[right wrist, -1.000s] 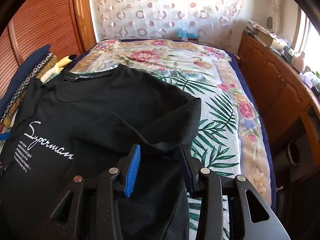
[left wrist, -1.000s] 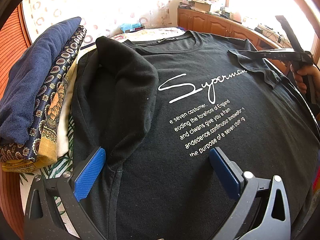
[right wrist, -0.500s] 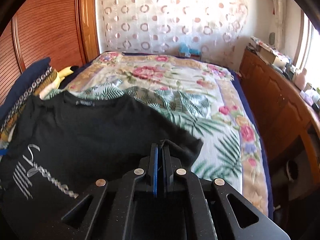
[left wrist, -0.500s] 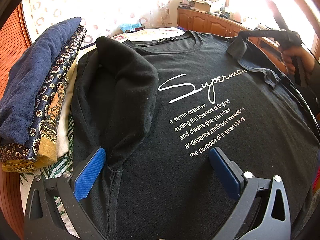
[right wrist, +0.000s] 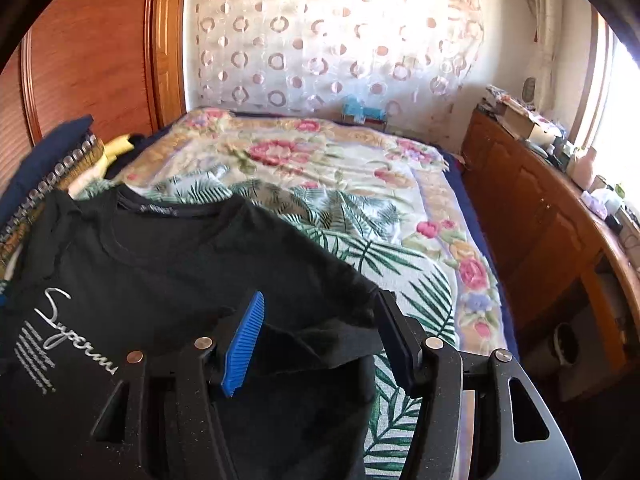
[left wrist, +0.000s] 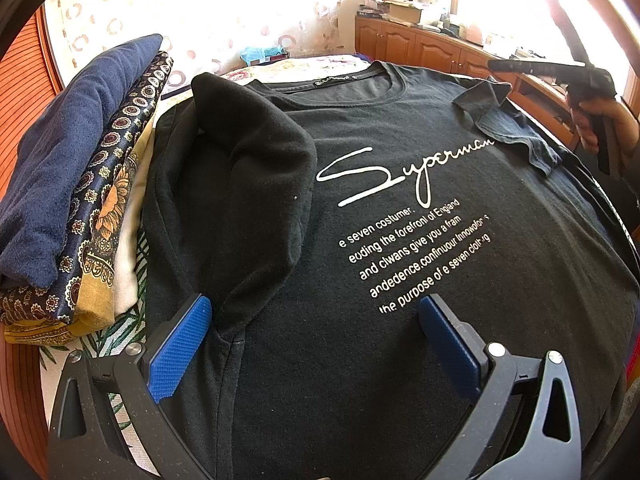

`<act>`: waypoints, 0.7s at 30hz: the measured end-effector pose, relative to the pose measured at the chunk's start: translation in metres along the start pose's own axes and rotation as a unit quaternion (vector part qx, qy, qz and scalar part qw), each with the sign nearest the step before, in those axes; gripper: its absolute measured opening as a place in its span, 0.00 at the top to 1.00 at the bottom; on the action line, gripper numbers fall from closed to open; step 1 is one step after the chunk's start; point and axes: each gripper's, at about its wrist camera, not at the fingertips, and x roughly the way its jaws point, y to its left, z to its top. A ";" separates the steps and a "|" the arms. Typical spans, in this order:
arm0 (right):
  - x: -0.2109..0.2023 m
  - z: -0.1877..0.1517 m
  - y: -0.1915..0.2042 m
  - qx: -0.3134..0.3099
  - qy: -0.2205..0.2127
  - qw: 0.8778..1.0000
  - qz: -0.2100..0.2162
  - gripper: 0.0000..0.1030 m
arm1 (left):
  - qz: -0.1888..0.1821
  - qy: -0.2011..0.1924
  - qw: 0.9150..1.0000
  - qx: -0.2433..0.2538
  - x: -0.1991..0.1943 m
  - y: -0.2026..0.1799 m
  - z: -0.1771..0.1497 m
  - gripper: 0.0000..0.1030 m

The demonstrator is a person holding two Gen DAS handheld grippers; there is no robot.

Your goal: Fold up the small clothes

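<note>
The left gripper point(left wrist: 316, 336) hangs low over the lower front of the black T-shirt point(left wrist: 380, 240), its two blue pads point(left wrist: 178, 350) spread wide apart with nothing between them but the flat cloth beneath. The right gripper point(right wrist: 320, 336) has its jaws parted as well; the folded-in right sleeve point(right wrist: 320, 332) lies in the gap between the blue pads, neither pad pressing on it. In the left wrist view the right gripper point(left wrist: 508, 65) appears at the far edge of the shirt, held in the person's right hand point(left wrist: 600, 114), its tip just above the creased sleeve point(left wrist: 508, 120), which rests turned in over the end of the white "Superman" script point(left wrist: 404, 172). The T-shirt is spread face up on the floral bedspread point(right wrist: 360, 200), neckline point(left wrist: 344, 80) away from the left gripper, with small white lines of text below the script. Its left sleeve point(left wrist: 248, 168) is folded in over the chest and lies as a thick dark flap. Just beside the shirt on that side sits a stack of folded clothes point(left wrist: 72, 192), navy on top, a patterned navy-and-gold piece under it, pale cloth lower still. Beyond the bed hangs a curtain with ring patterns point(right wrist: 320, 40), and a wooden cabinet point(right wrist: 540, 216) with cluttered top runs along the window side.
</note>
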 end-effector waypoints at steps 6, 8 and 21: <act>-0.015 0.011 0.007 0.008 -0.032 0.999 0.021 0.43 | 0.000 0.000 1.000 0.000 0.000 0.000 0.000 0.00; -0.010 0.009 0.017 -0.009 -0.010 0.999 0.041 0.43 | -0.001 0.000 1.000 0.000 0.000 0.001 0.000 0.00; 0.071 0.003 0.058 -0.112 0.145 0.978 0.097 0.78 | -0.007 -0.066 0.998 -0.009 -0.039 0.014 0.026 0.00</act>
